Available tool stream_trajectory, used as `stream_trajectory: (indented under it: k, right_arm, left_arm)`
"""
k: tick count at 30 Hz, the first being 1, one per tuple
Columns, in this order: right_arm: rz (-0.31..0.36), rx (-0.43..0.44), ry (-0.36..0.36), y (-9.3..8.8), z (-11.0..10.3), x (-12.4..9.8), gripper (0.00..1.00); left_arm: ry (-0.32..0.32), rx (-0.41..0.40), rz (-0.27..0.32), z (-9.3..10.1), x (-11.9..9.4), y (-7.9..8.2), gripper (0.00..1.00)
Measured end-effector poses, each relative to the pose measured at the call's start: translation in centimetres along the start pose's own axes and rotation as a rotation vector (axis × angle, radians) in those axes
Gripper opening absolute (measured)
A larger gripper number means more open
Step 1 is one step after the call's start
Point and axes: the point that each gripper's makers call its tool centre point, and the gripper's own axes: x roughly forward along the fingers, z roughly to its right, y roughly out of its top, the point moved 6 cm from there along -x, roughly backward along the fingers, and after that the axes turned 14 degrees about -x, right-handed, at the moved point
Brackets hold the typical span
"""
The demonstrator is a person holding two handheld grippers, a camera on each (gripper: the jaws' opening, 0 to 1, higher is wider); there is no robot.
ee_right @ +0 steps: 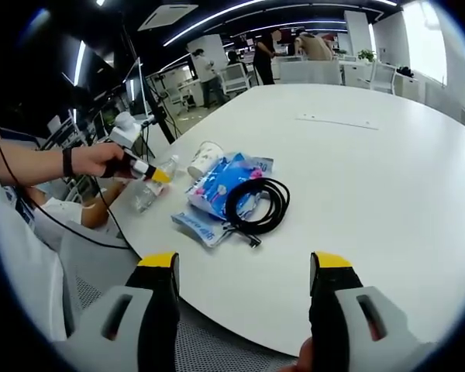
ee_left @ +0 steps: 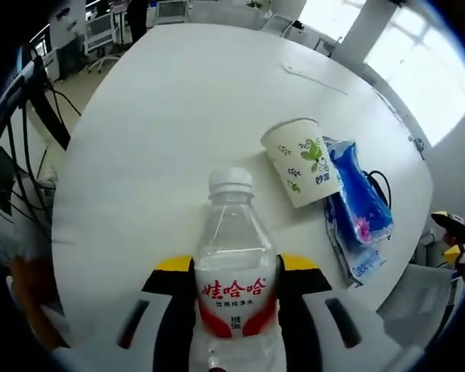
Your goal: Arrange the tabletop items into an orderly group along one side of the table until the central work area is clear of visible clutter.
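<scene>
Tabletop items sit bunched near one edge of the white table (ee_right: 387, 155). In the left gripper view we see our left gripper (ee_left: 236, 298) closed on a clear water bottle (ee_left: 234, 263) with a white cap and a red-and-white label; the yellow-tipped jaws press against its sides at label height, and the bottle rises straight up the middle of the view. Beyond it and a little to the right, a paper cup (ee_left: 301, 160) printed with green leaves lies on its side, its open mouth toward the bottle. Just past the cup, touching it, lies a blue plastic packet (ee_left: 359, 203) with a pink flower print, and beside the packet we make out a thin loop of black cable (ee_left: 382, 184) close to the table edge.

In the right gripper view our right gripper (ee_right: 244, 267) hangs over the near edge of the table with its jaws spread wide and nothing between them. Ahead of it the coiled black cable (ee_right: 256, 203) rests partly on the blue packet (ee_right: 221, 186), and a flat blue-and-white wrapper (ee_right: 198, 223) pokes out from under the packet toward the table edge. The paper cup (ee_right: 204, 157) lies just behind the packet. To the left, a hand (ee_right: 101, 161) holds the left gripper (ee_right: 151, 173) with the bottle (ee_right: 153, 186) at the table's rim. Further back a thin flat strip (ee_right: 337, 121) lies alone on the table, well apart from the group.
</scene>
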Motion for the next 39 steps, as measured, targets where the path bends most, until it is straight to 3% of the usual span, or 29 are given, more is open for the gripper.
stream_trajectory:
  k: [22, 39]
  right_arm:
    - [0.017, -0.004, 0.000, 0.2, -0.1, -0.2, 0.68]
    - [0.029, -0.005, -0.001, 0.4, -0.3, -0.3, 0.68]
  left_arm:
    - [-0.016, 0.001, 0.087, 0.7, -2.5, 1.2, 0.39]
    - [-0.019, 0.005, 0.134, 0.7, -3.9, 1.0, 0.39]
